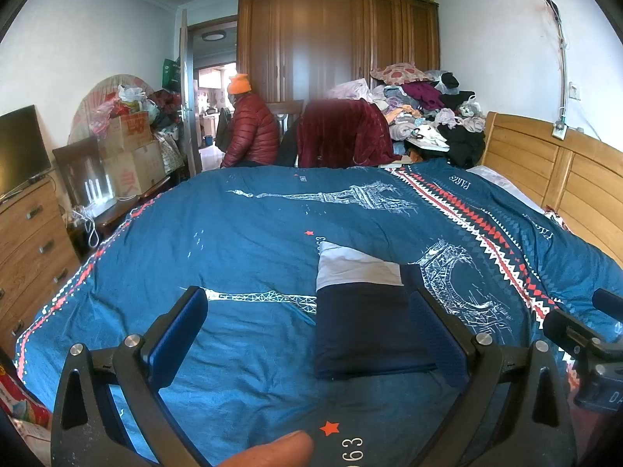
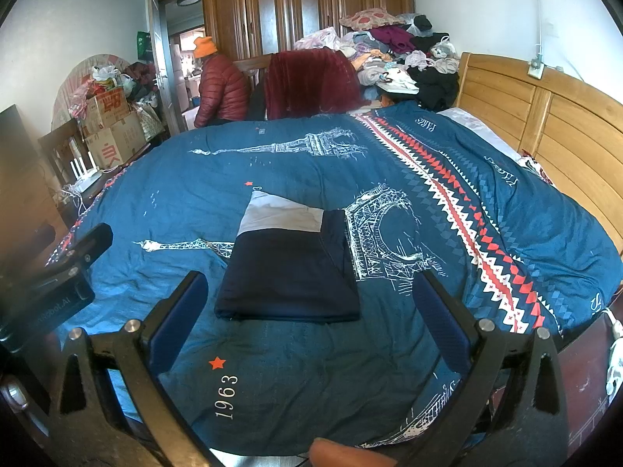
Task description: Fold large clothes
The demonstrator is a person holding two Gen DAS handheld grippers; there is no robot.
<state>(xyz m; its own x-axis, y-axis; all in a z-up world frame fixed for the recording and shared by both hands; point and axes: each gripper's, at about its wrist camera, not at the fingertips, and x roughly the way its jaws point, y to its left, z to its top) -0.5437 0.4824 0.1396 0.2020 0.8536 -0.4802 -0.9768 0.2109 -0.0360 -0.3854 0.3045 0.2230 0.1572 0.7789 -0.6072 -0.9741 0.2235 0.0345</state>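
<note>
Garment (image 2: 288, 268): folded, navy and grey, frame centre on bed (image 2: 525, 210). Left claw (image 1: 307, 334), right claw (image 2: 311, 319): jaws apart, empty. Fold looks complete; next, likely fetch another.

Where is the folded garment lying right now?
The folded garment lies flat mid-bed on the blue duvet, just left of the printed arch, ahead of both open grippers.

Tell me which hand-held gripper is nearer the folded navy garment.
Left. The folded navy garment reaches between the left hand-held gripper fingers; the right hand-held gripper sits back from its near edge.
</note>
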